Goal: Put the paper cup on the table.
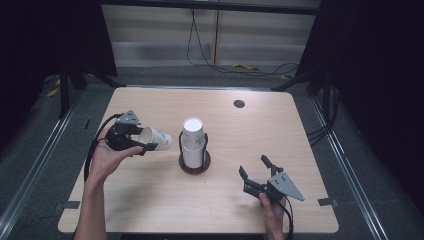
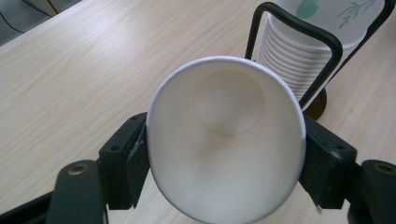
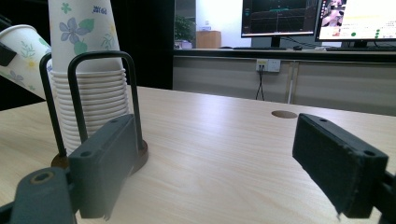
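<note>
My left gripper (image 1: 142,140) is shut on a white paper cup (image 1: 156,138) with a flower print, held on its side above the table, left of the holder. In the left gripper view the cup (image 2: 226,140) has its open mouth toward the camera, and the pads squeeze its rim into an oval. A stack of upside-down paper cups (image 1: 193,142) stands in a black wire holder with a round brown base (image 1: 194,167) at the table's middle. My right gripper (image 1: 256,168) rests open near the front right of the table, nothing between its jaws. The stack (image 3: 88,93) stands to the left beyond them.
The light wooden table (image 1: 150,200) has a round cable hole (image 1: 239,104) near its far edge. Dark curtains and cables lie beyond the table. Monitors (image 3: 280,18) glow in the background of the right gripper view.
</note>
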`<state>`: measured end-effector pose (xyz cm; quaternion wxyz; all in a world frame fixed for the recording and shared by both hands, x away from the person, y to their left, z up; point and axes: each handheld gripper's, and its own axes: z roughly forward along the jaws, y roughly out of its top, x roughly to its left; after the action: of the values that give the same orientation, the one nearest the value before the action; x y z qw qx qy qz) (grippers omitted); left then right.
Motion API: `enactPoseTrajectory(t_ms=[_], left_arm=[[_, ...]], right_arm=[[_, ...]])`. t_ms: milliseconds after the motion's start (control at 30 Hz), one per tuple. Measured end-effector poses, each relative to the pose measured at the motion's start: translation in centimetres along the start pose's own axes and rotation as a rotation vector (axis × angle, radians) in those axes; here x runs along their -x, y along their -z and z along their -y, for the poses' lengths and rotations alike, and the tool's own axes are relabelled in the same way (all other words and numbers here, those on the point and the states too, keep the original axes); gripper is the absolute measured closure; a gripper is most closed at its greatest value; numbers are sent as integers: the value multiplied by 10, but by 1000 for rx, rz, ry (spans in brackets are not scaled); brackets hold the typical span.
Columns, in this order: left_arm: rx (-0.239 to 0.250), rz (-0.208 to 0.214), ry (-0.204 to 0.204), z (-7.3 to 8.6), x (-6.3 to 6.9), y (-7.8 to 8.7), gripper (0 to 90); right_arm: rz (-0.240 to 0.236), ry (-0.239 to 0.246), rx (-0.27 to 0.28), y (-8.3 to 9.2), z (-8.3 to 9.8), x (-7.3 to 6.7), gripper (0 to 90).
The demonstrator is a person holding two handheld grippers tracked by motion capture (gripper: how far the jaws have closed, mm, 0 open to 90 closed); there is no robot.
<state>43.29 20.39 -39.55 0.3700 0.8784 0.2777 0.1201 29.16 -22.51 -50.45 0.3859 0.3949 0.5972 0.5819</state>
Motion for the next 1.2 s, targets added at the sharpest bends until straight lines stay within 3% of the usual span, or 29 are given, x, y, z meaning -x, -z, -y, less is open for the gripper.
enactPoseTrajectory(t_ms=[267,367,433,800,900,1000,1067,1200], left_arm=[[-69,-18,-37,-12,-3,-1,274],[-123,-42,-56,-16,-2,-7,274],[-175,-31,-89,-18,-4,-11,273],[-297,4,-61,-20,-13,-33,264],[-355,-21,-96,-24,-11,-38,265],[-383,-14,-132,-28,-9,-43,265],[-402,11,-141,-28,-9,-46,265],[-420,-4,-130,-27,-9,-52,257]], right_arm=[[-4,2,1,0,0,0,135],[-9,3,3,0,0,0,135],[-9,6,5,1,0,0,135],[-10,5,5,1,0,0,134],[-11,4,0,1,0,1,134],[-10,4,3,1,0,0,134],[-10,3,3,1,0,0,134],[-10,3,3,1,0,0,134]])
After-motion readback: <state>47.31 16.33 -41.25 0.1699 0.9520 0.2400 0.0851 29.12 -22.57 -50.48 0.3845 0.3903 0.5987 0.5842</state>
